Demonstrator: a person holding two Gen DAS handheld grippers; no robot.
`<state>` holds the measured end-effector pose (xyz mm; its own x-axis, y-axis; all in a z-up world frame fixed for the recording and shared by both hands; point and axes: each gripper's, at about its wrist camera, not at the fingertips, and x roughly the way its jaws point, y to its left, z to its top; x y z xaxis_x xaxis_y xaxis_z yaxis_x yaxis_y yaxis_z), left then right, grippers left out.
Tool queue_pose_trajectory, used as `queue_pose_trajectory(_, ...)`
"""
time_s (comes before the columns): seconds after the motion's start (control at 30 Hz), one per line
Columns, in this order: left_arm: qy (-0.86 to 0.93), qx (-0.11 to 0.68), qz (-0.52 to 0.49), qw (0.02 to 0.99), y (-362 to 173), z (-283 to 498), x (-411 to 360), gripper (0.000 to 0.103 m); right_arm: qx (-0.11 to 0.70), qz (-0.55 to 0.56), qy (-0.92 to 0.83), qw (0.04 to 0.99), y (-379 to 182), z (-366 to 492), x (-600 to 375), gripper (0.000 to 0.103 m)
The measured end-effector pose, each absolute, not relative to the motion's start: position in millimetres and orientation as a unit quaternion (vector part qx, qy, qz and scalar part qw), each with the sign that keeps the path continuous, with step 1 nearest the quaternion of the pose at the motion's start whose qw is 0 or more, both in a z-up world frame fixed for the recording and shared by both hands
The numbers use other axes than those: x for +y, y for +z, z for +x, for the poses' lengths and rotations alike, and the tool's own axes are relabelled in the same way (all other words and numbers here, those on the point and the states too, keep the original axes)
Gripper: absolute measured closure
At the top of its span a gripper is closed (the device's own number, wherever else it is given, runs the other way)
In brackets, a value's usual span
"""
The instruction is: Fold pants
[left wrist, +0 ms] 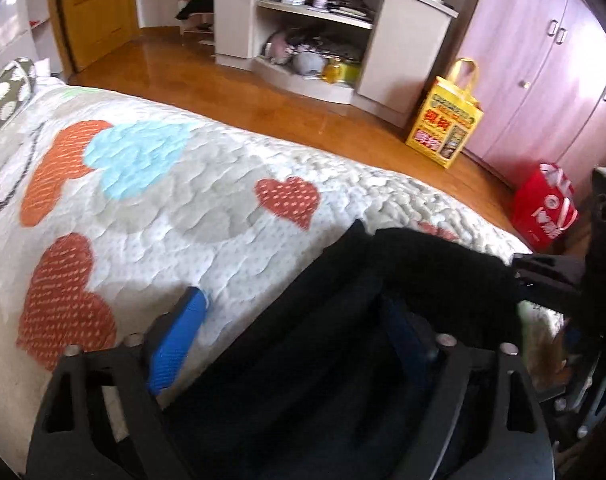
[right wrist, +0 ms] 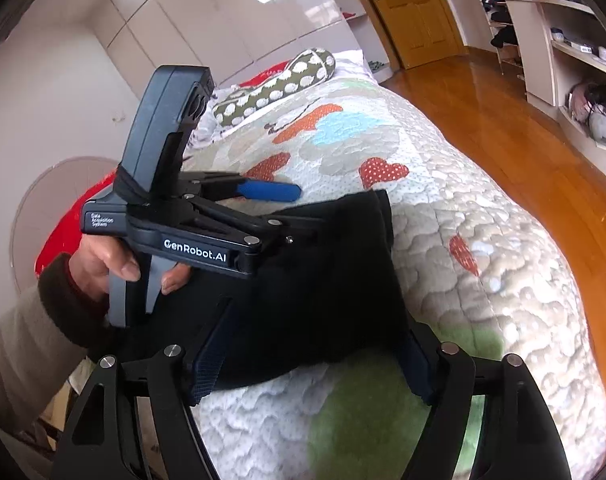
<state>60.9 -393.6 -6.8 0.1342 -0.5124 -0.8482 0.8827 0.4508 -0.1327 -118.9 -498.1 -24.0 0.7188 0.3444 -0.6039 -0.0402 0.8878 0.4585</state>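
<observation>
The black pants (left wrist: 367,280) lie folded in a compact bundle on the quilted bedspread (left wrist: 163,200); they also show in the right wrist view (right wrist: 327,280). My left gripper (left wrist: 299,320) is open, its blue left finger (left wrist: 179,332) on the quilt and the other finger under dark cloth. It also shows in the right wrist view (right wrist: 299,216), over the pants. My right gripper (right wrist: 315,364) is open, its jaws straddling the near edge of the pants. Its black body shows at the right edge of the left wrist view, with its fingertips hidden.
A dotted pillow (right wrist: 279,84) lies at the head of the bed. Past the bed are a wooden floor (left wrist: 263,96), a shelf unit (left wrist: 323,28), a yellow bag (left wrist: 447,120), a red bag (left wrist: 547,208) and wardrobe doors (left wrist: 543,60).
</observation>
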Motion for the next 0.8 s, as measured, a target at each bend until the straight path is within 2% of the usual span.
queue_pose_trajectory(0.03,-0.486,0.448,0.204,0.722,-6.2,60.7,-394.2,0.034,0.359,0.215,0.101,0.903,-25.0,-117.7,-498.6,0.071)
queue_pose_trajectory(0.1,-0.516,0.456,0.186,0.7,-5.3,60.0,-391.2,0.073,0.354,0.243,0.105,0.897,-29.5,-114.1,-503.5,0.075)
queue_pose_trajectory(0.17,-0.52,0.456,0.18,0.7,-5.8,58.5,-390.9,0.077,0.352,0.243,0.109,0.897,-25.7,-112.7,-502.7,0.079)
queue_pose_trajectory(0.3,-0.523,0.458,0.149,0.703,5.1,60.8,-374.9,0.09,0.34,0.23,0.118,0.904,-3.8,-111.7,-495.4,0.083)
queue_pose_trajectory(0.53,-0.51,0.414,0.081,0.75,73.4,61.7,-308.1,0.089,0.295,0.162,0.168,0.927,64.1,-108.9,-446.4,0.083)
queue_pose_trajectory(0.63,-0.463,0.406,0.057,0.786,99.1,63.6,-257.4,0.075,0.28,0.113,0.21,0.93,85.1,-105.1,-398.9,0.083)
queue_pose_trajectory(0.7,-0.427,0.404,0.038,0.808,107.8,60.4,-223.9,0.049,0.285,0.088,0.237,0.925,84.5,-100.0,-366.8,0.083)
queue_pose_trajectory(0.73,-0.405,0.405,0.018,0.819,110.6,58.0,-198.6,0.044,0.291,0.078,0.25,0.92,79.8,-96.1,-350.3,0.082)
queue_pose_trajectory(0.8,-0.379,0.408,-0.007,0.83,108.6,50.5,-159.9,0.042,0.315,0.055,0.278,0.906,57.8,-86.7,-309.7,0.076)
